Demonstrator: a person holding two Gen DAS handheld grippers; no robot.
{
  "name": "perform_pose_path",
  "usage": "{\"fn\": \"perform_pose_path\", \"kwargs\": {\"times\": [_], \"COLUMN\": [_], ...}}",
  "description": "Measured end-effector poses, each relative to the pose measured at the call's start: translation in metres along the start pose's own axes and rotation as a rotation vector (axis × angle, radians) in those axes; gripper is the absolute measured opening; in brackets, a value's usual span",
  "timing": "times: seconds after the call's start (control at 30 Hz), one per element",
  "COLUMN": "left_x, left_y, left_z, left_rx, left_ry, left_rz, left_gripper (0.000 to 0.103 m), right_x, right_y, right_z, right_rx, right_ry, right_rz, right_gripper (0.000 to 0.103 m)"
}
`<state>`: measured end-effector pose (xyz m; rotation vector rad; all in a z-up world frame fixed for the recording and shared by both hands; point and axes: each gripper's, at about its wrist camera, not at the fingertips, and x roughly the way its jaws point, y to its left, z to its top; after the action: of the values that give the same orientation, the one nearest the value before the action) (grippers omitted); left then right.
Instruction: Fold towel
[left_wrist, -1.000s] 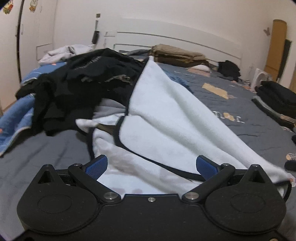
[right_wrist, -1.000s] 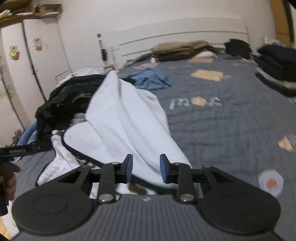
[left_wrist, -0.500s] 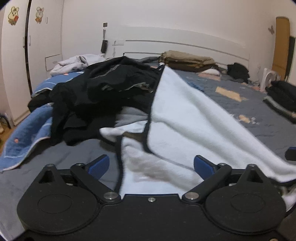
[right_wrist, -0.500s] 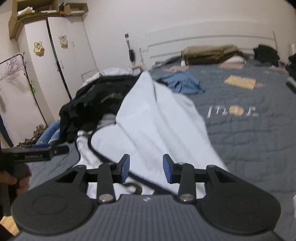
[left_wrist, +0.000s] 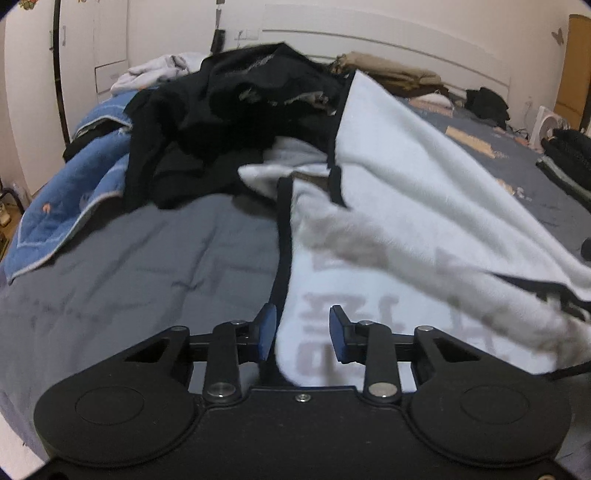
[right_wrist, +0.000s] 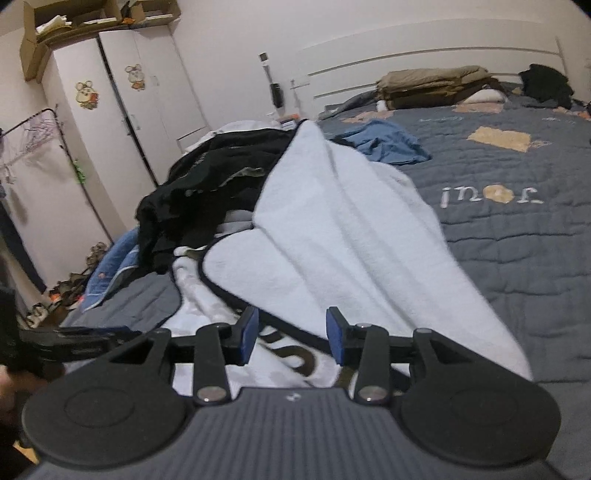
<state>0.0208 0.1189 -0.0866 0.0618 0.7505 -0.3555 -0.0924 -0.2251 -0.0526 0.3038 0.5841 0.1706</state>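
1. The bed (left_wrist: 155, 266), under a grey quilted cover, carries everything; its white headboard (right_wrist: 424, 62) stands along the far edge.
2. The towel (left_wrist: 406, 192), white with dark binding and grey lettering, lies rumpled near the bed's near edge, one corner draped up over the pile beyond it.
3. A heap of black clothes (left_wrist: 229, 122) sits toward the bed's left side, touching the towel's raised corner.
4. A blue blanket (left_wrist: 66, 192) hangs over the left edge, beside the black heap.
5. The left gripper (left_wrist: 302, 332) has just been closing its jaws; the towel's bound edge lies between the blue pads, which do not yet squeeze it.
6. The right gripper (right_wrist: 291, 334) has its jaws partly spread over the towel's dark-edged fold, which passes between the pads without being pinched.
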Motion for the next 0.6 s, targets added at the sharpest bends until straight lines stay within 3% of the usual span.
{"fn": "perform_pose_path", "kwargs": {"times": [0.3,0.6], "left_x": [0.011,0.028], "left_y": [0.021,0.032], "left_z": [-0.005,-0.011], "left_rx": [-0.08,-0.2], "left_ry": [0.05,0.084], "left_rz": [0.015,-0.053], "left_gripper": [0.035,0.038], "right_x": [0.017,0.021], "right_y": [0.026,0.028], "right_z": [-0.011,-0.012], "right_rx": [-0.028,-0.025], "right_ry": [0.062,0.074], "right_rz": [0.079,0.084], "right_gripper": [0.04,0.04]}}
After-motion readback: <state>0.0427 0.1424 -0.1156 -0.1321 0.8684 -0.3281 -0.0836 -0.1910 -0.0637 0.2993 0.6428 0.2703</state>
